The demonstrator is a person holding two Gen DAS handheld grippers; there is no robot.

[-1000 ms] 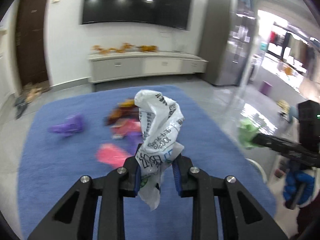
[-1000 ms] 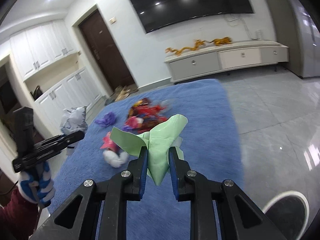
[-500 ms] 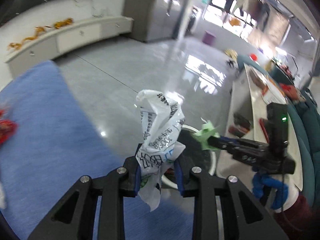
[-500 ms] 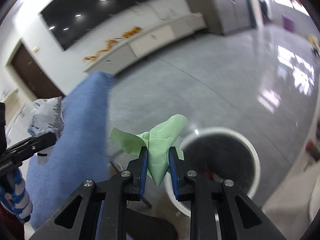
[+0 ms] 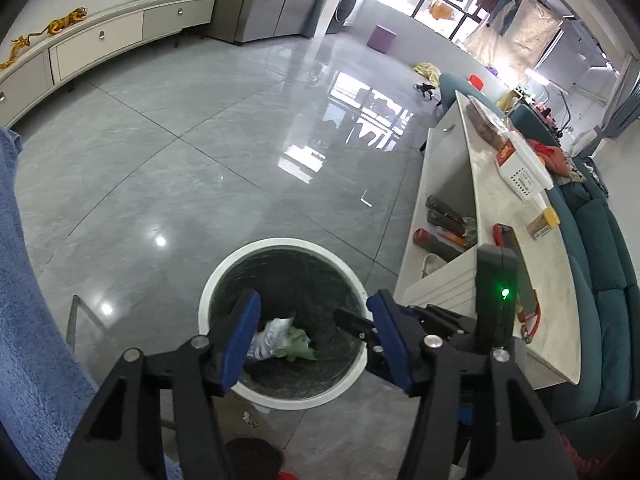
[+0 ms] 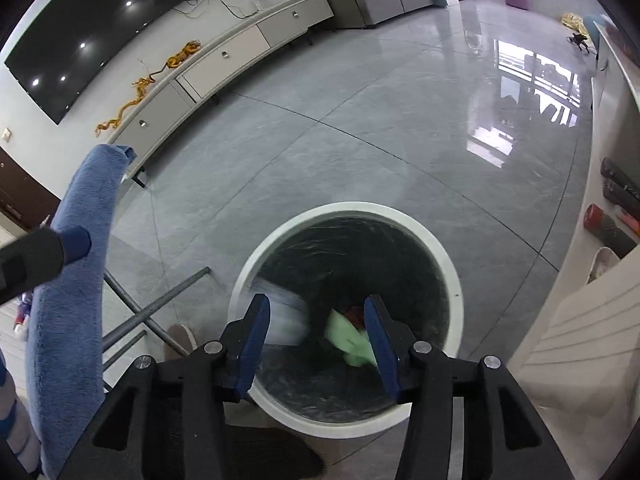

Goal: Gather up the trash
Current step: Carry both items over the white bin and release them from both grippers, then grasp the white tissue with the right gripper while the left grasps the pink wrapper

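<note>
The white bin (image 5: 280,394) stands open-mouthed on bare grey floor (image 5: 200,168), clear beyond it. A white cabinet (image 6: 580,320) crowds its right side; the blue-covered table edge (image 6: 68,320) and its metal legs (image 6: 160,300) hem the left. A dark shoe (image 6: 276,456) sits just below the rim.

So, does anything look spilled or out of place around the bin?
Almost nothing. The white wrapper and green paper lie inside the bin, not on the floor. Only some small white scraps lie on the floor just outside its rim.
</note>
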